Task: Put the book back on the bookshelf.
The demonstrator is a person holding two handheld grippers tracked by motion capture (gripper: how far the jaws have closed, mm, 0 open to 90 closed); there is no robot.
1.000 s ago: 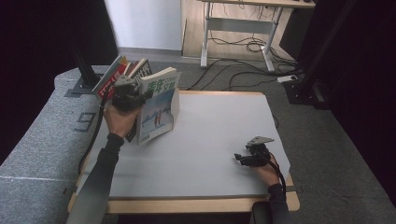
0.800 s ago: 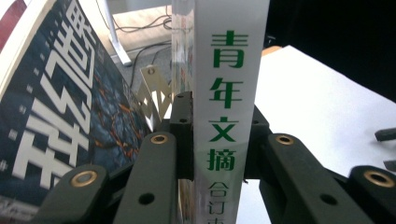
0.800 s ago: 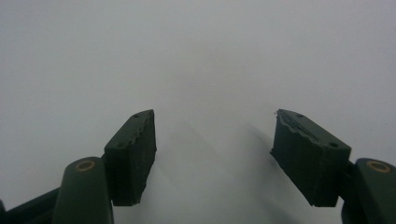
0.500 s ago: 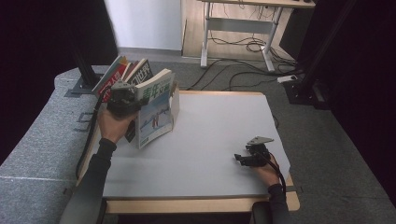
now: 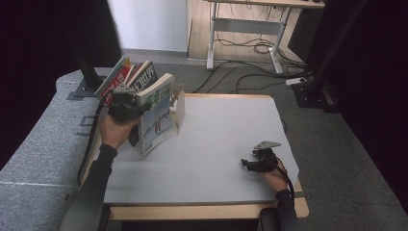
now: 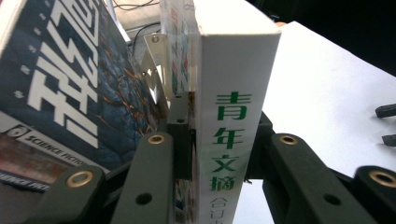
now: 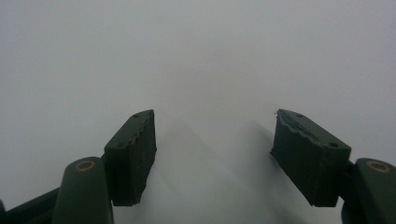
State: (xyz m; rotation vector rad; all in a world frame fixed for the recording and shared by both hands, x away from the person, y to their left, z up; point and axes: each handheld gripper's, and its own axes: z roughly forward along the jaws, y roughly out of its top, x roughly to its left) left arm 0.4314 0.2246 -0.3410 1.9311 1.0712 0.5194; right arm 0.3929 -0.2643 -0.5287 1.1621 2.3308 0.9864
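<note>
Over at the table's far left corner, the left gripper (image 5: 126, 102) has its jaws clamped across the spine of the white book with green lettering (image 6: 233, 107), tilted beside the leaning science-fiction magazine (image 6: 70, 88). The right gripper (image 7: 212, 154) rests on the table (image 5: 226, 134), jaws apart, holding nothing.

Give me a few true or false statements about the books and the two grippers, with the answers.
1. The left gripper is clamped on the white book with green lettering. True.
2. The right gripper holds a book. False: its jaws are open with nothing between them, over the bare table.
3. The white book lies flat on the table. False: it is tilted, leaning against the other books.
4. A dark blue book stands beside the white one. True.
</note>
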